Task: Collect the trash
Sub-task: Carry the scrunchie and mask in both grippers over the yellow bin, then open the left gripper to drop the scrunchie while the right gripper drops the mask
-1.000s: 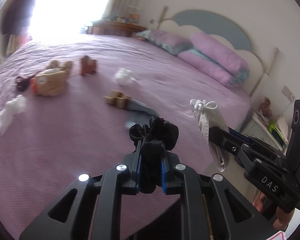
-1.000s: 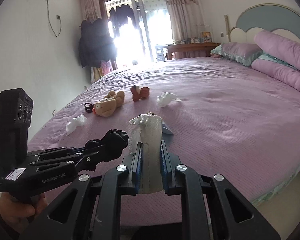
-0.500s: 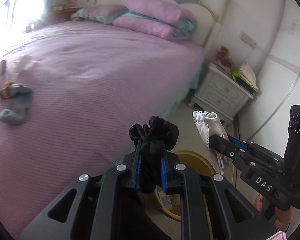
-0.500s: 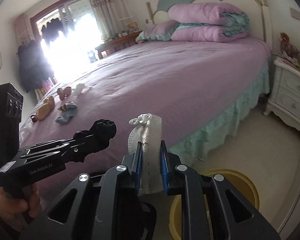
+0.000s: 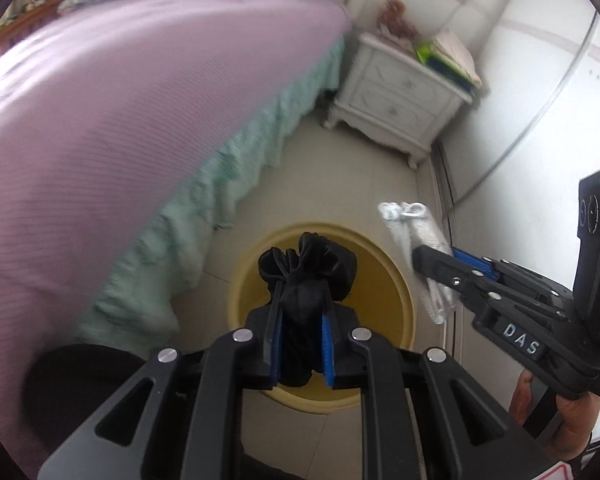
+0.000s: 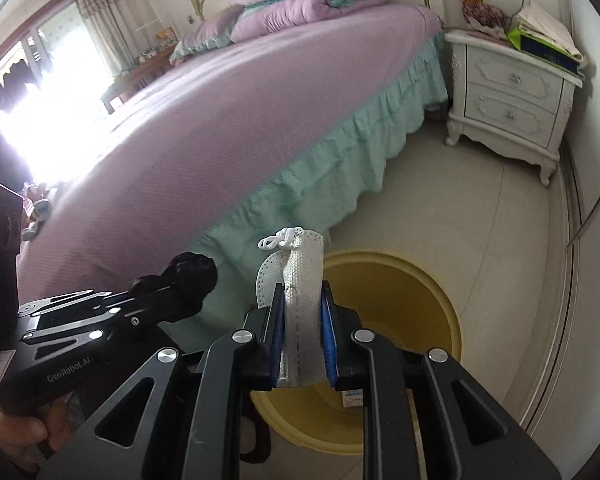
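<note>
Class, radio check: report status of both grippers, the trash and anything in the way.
Left gripper shut on black cloth. Right gripper shut on white mask. Both over yellow bin. Nothing blocking the bin.

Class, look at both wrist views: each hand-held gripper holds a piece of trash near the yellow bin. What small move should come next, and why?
Probably open the left hand-held gripper to drop the black bundle: in its view the bundle appears to hang over the yellow bin mouth. The right hand-held gripper, clamped on the white mask, looks nearer the bin's rim, so it may need shifting first.
</note>
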